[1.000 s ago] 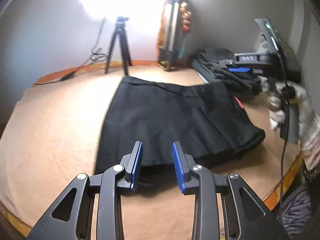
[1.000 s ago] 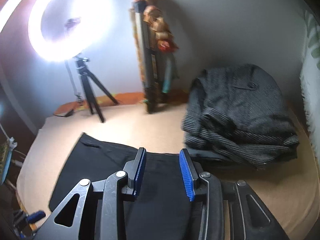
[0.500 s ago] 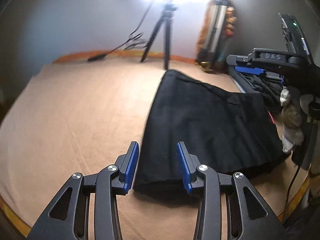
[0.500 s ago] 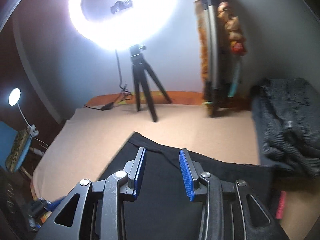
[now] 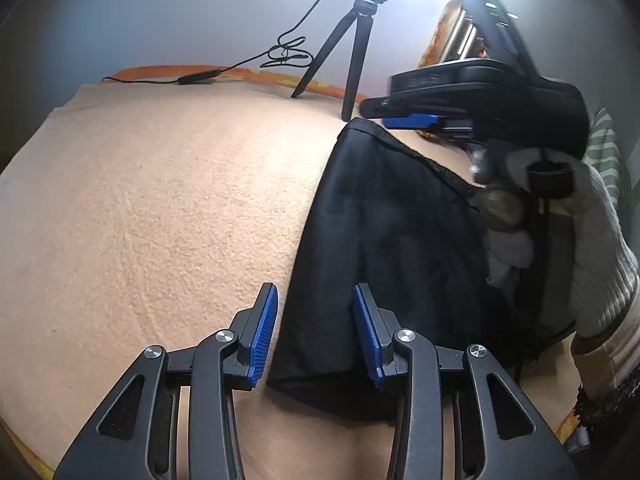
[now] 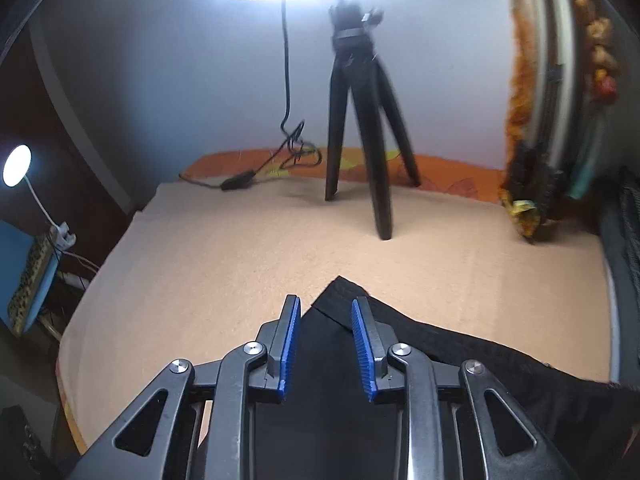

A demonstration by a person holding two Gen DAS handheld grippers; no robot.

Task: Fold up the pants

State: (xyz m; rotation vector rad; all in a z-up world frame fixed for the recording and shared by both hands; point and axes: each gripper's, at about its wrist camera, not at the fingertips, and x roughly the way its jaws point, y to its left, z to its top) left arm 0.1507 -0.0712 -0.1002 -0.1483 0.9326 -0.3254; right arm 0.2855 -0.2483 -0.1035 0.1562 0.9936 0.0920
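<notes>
Black pants (image 5: pixel 380 240) lie flat and folded on a peach blanket (image 5: pixel 160 200). My left gripper (image 5: pixel 314 290) hovers open over their near left corner, and the left edge runs up between its blue pads without touching them. In the right wrist view my right gripper (image 6: pixel 326 302) hangs over the far left corner of the pants (image 6: pixel 460 360). Its jaws are closing, the corner tip shows between the fingers, and the pads do not press on cloth. The left wrist view shows the right gripper's black body (image 5: pixel 500 92) held by a gloved hand (image 5: pixel 592 240).
A black tripod (image 6: pixel 360 100) stands on the blanket just beyond the pants, with a cable and its switch (image 6: pixel 240 178) beside it. A colourful bundle (image 6: pixel 560 100) leans on the wall at right. Dark folded clothes (image 6: pixel 624 240) sit at the right edge.
The right gripper has swung left from the middle of the pants to their far left corner, and its jaws have narrowed. The left gripper has sunk toward the near left corner.
</notes>
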